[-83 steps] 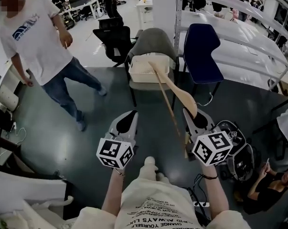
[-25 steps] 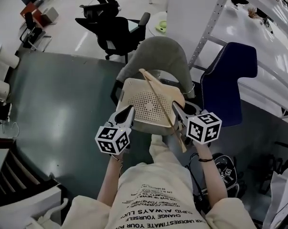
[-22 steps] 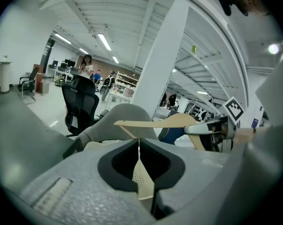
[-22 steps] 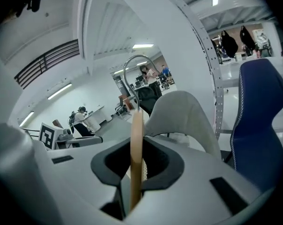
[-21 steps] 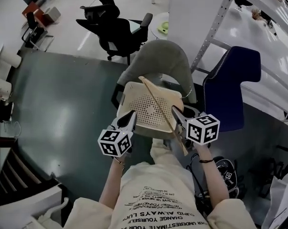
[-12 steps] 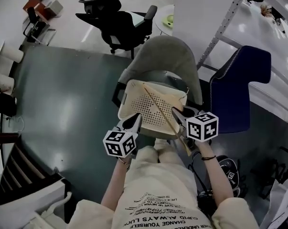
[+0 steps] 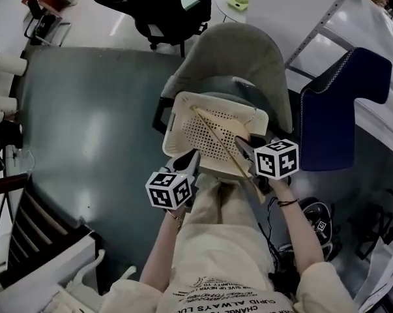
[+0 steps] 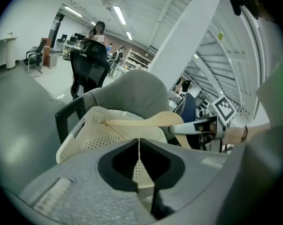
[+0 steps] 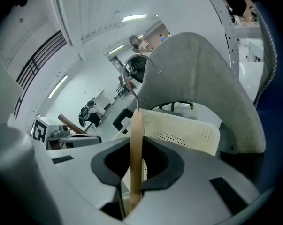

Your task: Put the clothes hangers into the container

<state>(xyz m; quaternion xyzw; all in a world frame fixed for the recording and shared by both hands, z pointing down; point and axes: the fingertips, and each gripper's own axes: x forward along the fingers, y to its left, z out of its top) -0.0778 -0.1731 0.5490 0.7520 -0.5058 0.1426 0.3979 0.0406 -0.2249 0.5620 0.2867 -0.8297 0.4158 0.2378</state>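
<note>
On grey chair (image 7: 238, 51), cream basket (image 7: 176, 124), wooden hanger (image 8: 161, 120), dark floor (image 7: 85, 122)

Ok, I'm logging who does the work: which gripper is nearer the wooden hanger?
Right. The right gripper clamps the hanger; the left gripper, shut and empty, hangs by the basket's near rim.

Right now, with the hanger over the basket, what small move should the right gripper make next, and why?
Probably lower the right gripper a little toward the basket, ready to release: it is shut on the wooden hanger, which slants across the basket on the grey chair.
</note>
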